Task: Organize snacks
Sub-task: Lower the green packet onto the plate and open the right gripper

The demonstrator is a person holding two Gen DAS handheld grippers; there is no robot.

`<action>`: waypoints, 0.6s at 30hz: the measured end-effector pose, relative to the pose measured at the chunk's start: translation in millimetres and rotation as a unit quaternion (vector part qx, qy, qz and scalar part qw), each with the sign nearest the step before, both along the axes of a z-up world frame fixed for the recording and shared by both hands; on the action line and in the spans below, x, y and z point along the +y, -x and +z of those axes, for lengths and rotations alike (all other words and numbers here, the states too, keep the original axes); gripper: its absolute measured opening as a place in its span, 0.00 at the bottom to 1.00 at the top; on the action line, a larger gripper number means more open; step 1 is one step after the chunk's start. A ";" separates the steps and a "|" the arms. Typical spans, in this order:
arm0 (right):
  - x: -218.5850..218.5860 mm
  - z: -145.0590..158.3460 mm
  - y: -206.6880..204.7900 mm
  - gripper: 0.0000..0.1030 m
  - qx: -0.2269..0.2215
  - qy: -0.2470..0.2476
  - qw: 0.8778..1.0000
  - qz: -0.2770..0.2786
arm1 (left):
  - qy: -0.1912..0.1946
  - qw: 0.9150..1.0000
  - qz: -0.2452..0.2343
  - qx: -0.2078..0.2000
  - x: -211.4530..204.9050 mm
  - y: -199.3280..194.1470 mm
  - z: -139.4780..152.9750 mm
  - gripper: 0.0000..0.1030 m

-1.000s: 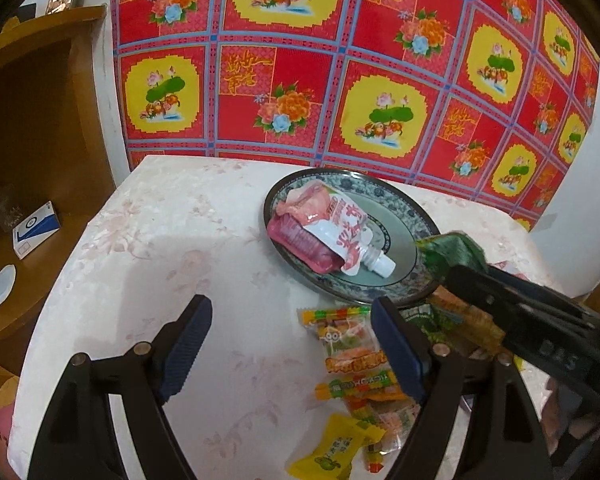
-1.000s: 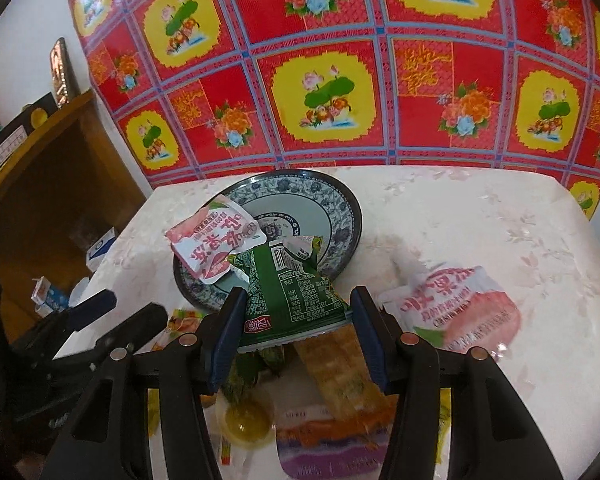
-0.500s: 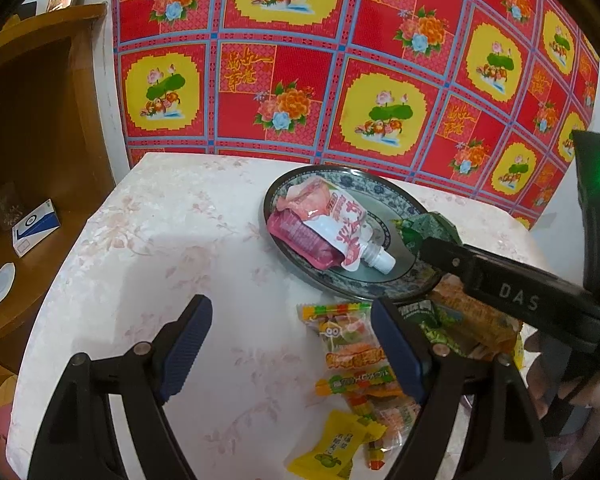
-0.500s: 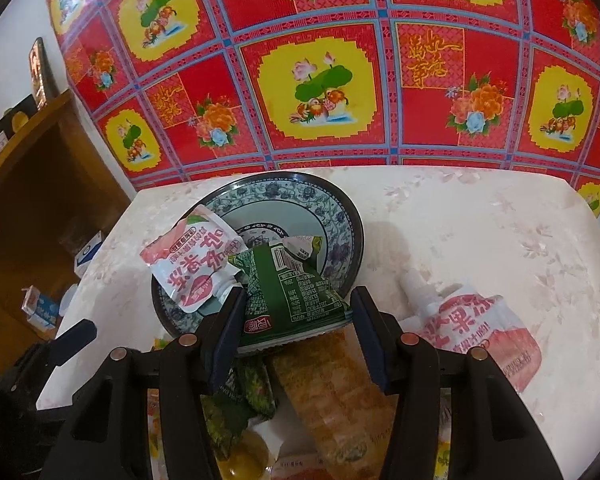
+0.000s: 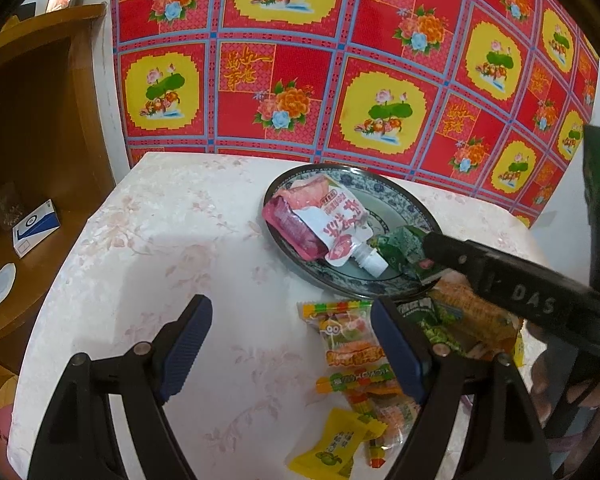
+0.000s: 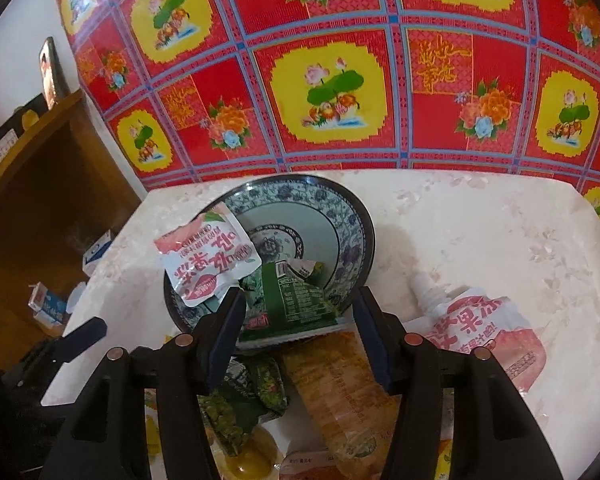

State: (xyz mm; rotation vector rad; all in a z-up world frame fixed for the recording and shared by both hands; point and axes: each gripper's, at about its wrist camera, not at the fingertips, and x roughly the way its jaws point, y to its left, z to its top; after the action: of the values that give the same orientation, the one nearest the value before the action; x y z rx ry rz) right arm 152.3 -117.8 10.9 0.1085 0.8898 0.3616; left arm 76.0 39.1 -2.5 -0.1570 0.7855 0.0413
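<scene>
A blue-patterned plate stands on the table and holds a pink-and-white jelly pouch. My right gripper is shut on a green snack packet and holds it over the plate's near rim; the packet also shows in the left wrist view. My left gripper is open and empty above the tablecloth, left of a pile of candy packets. A yellow candy lies near the front edge.
A second jelly pouch lies right of the plate. An orange cracker pack and green wrappers lie below my right gripper. A wooden shelf with small boxes stands left of the table. A red patterned cloth hangs behind.
My right gripper has moved forward with the green packet, from above the snack pile to over the plate's near rim. The left gripper has barely moved.
</scene>
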 end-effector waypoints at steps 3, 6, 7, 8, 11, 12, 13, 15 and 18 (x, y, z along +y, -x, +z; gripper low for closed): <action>-5.0 6.3 5.2 0.55 -0.002 -0.007 1.000 -0.002 | 0.001 1.000 0.001 0.000 1.2 0.9 1.2 0.83; -10.4 11.0 13.3 0.55 -0.001 -0.010 1.000 -0.003 | 0.006 1.000 -0.001 0.000 2.0 2.3 3.2 0.83; -12.2 12.2 16.3 0.55 -0.001 -0.011 1.000 -0.002 | 0.008 1.000 -0.002 -0.001 1.8 3.2 3.9 0.83; -13.9 13.2 19.3 0.55 -0.002 -0.012 1.000 -0.002 | 0.009 1.000 -0.003 -0.001 1.9 3.2 4.3 0.83; -19.6 15.9 30.7 0.55 -0.003 -0.013 1.000 0.002 | 0.011 1.000 -0.008 0.000 0.7 5.2 5.2 0.83; -21.3 17.1 34.5 0.55 -0.004 -0.012 1.000 0.004 | 0.012 1.000 -0.009 0.002 -0.2 5.7 5.2 0.83; -22.9 18.4 38.8 0.55 -0.006 -0.011 1.000 0.006 | 0.012 1.000 -0.011 0.003 -0.8 6.1 5.0 0.83; -26.1 20.5 46.9 0.55 -0.010 -0.007 1.000 0.010 | 0.014 1.000 -0.016 0.006 -2.6 6.9 4.8 0.83; -29.0 22.5 57.3 0.55 -0.015 -0.001 1.000 0.014 | 0.011 1.000 -0.021 0.007 -6.4 7.4 4.7 0.83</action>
State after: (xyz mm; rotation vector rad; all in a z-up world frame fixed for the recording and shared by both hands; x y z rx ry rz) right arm 95.0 -146.8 33.4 0.0928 0.8612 0.3903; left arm 68.6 32.6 2.2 -0.1607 0.8030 -0.0056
